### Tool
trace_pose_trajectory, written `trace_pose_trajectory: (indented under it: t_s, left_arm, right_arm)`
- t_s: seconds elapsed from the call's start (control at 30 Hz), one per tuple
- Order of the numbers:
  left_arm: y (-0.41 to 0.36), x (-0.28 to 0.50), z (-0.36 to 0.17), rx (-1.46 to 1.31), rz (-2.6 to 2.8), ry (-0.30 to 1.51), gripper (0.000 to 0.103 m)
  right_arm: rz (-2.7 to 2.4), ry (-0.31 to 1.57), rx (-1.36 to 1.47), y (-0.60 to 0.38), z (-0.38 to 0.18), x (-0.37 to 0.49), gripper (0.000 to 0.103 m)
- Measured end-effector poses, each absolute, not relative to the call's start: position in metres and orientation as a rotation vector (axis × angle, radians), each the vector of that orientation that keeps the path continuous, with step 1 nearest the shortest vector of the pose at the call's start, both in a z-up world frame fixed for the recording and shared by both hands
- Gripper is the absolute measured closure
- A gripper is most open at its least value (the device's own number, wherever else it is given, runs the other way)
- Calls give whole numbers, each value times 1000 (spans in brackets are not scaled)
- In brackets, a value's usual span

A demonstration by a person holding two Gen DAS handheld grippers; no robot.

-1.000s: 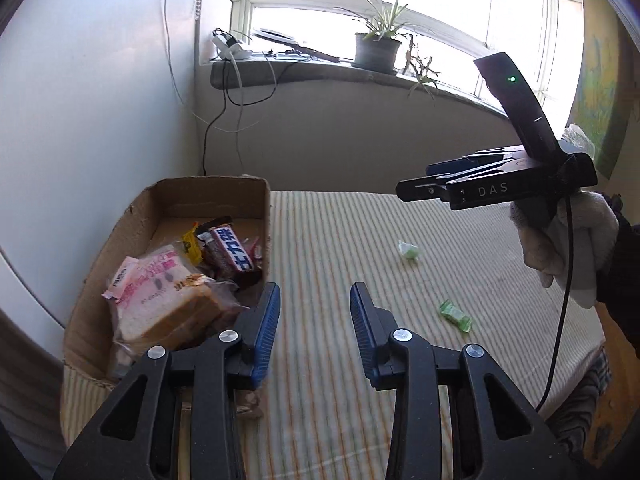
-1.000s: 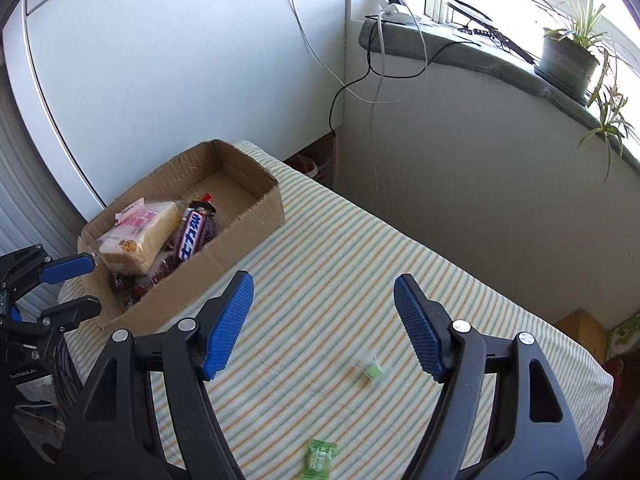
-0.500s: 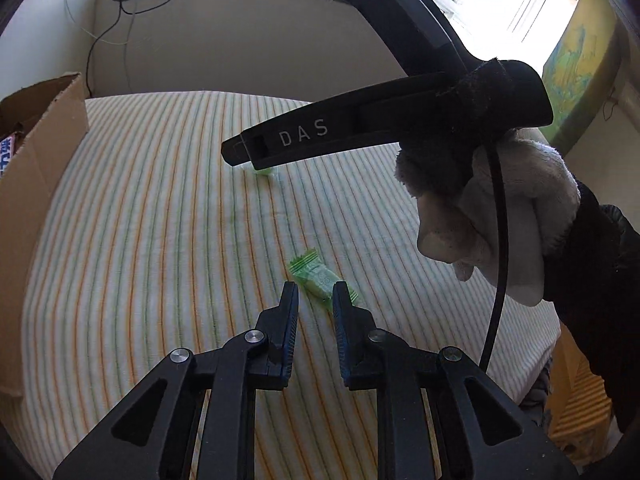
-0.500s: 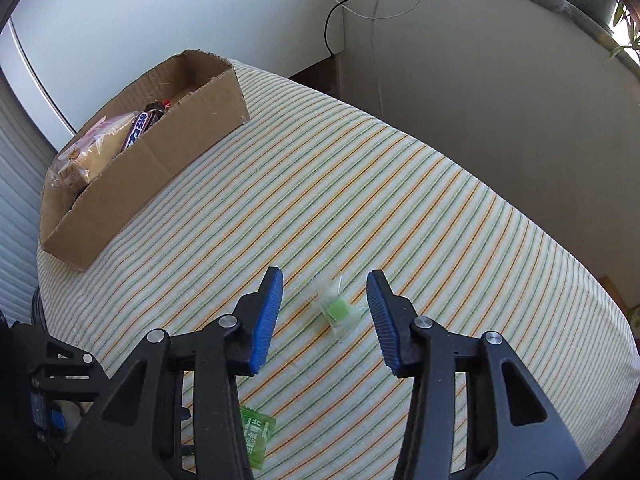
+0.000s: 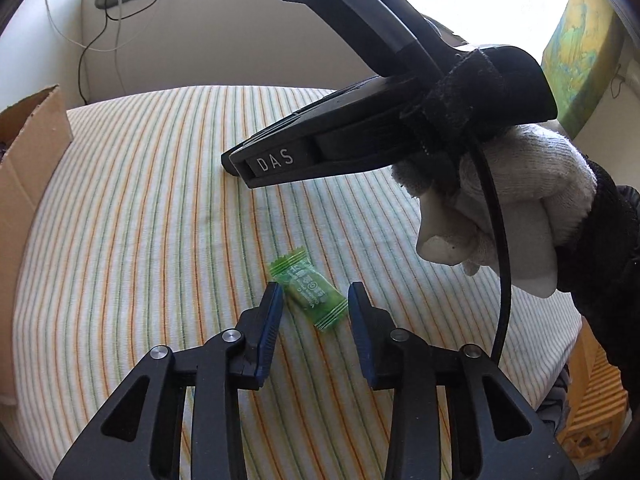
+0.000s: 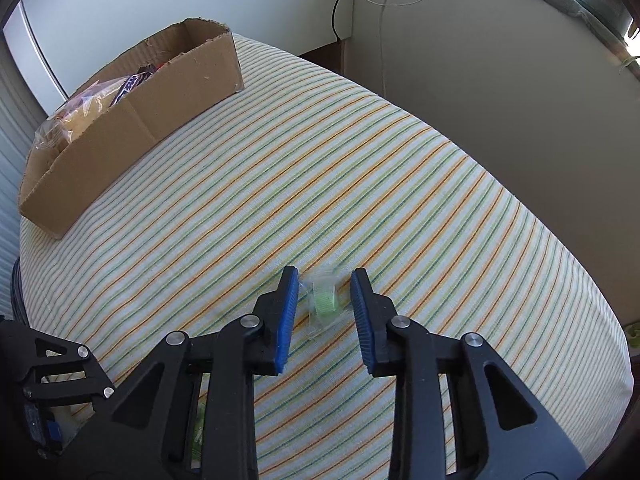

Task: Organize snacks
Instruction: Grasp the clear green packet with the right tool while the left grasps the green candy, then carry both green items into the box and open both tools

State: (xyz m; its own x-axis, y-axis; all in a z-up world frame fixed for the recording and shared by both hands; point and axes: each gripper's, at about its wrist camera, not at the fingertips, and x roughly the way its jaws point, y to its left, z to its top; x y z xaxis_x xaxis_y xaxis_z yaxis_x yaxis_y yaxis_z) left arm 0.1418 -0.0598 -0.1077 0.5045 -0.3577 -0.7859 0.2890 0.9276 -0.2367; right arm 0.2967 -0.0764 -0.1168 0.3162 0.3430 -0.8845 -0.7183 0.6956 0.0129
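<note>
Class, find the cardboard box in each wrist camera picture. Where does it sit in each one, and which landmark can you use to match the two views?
Left wrist: the cardboard box is cut off at the left edge, only a corner showing.
Right wrist: the box sits upper left, snacks visible inside.
Shared landmark: the striped tablecloth beneath it.

Bare striped cloth (image 6: 360,168) around both candies, cardboard box (image 6: 132,120) well apart at the far edge
</note>
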Motion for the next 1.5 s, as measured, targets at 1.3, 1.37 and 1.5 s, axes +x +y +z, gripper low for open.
trace_pose_trajectory:
  t_s: [1.3, 1.37, 1.5]
  left_arm:
    - [48, 108, -46, -22, -188, 750, 84]
    - [66, 106, -41, -24, -158, 734, 84]
    - [99, 105, -30, -31, -108, 709, 84]
  right_arm:
    - [685, 914, -182, -126, -45, 236, 77]
    - [698, 895, -192, -112, -35, 232, 77]
    - [727, 870, -206, -76, -20, 233, 77]
